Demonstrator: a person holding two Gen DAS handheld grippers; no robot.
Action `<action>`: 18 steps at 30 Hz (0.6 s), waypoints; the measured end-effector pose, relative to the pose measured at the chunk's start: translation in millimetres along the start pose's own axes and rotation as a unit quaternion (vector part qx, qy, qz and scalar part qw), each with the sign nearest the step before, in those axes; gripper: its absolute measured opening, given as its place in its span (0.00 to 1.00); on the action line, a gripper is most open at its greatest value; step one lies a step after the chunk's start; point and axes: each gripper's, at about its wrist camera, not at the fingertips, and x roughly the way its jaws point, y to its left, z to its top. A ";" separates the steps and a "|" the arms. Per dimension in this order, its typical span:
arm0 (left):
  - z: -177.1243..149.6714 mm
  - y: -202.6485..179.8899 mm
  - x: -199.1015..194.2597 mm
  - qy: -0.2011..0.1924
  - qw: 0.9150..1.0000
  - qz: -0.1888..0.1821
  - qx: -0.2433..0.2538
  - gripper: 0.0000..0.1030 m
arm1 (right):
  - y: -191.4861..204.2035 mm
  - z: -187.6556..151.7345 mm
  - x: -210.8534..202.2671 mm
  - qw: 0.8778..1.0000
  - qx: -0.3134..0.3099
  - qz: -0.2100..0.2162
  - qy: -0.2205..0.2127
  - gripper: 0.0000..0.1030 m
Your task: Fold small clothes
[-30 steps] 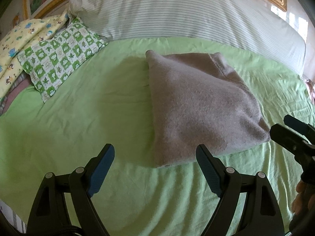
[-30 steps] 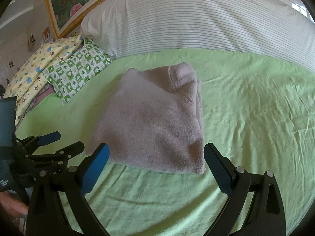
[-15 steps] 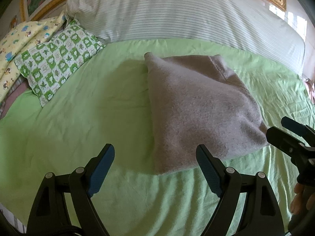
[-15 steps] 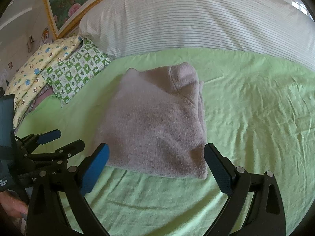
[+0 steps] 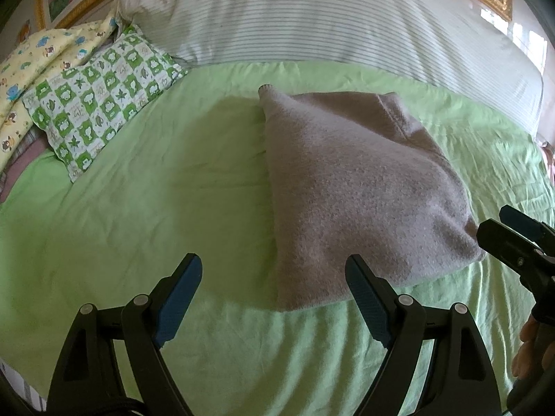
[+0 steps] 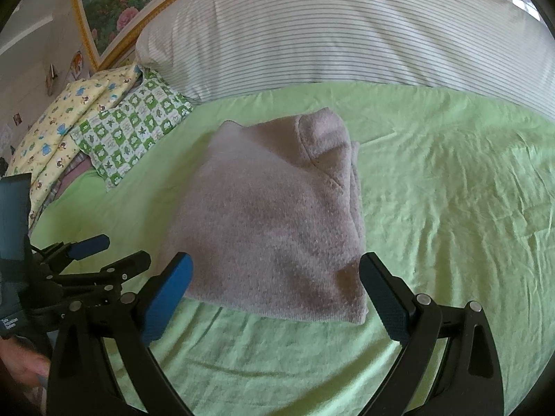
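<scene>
Fingers apart on my left gripper (image 5: 274, 298) and right gripper (image 6: 275, 298), both empty | folded grey garment (image 6: 277, 215) flat on green sheet (image 6: 451, 190) | I hover near its front edge

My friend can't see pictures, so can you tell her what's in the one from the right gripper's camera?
A folded grey fuzzy garment lies on a green bedsheet, just beyond the open right gripper, which holds nothing. The left gripper hovers at the left edge, also open, and patterned pillows and a big striped pillow sit at the back.

Green-sheeted bed (image 5: 173, 208) carries folded grey garment (image 5: 353, 190), pillows (image 5: 100, 100).
</scene>
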 end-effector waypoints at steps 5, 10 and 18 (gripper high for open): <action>1.1 -0.2 0.7 -0.001 1.000 0.000 0.002 0.82 | 0.4 0.1 0.5 1.000 0.002 0.001 0.000 0.94; 3.3 -1.9 1.6 -0.001 1.000 -0.001 0.005 0.82 | 0.6 2.2 2.3 1.000 0.002 0.001 0.001 0.94; 6.1 -5.0 1.9 -0.001 1.000 -0.003 0.009 0.82 | 1.1 7.2 4.7 1.000 0.005 0.001 -0.001 0.94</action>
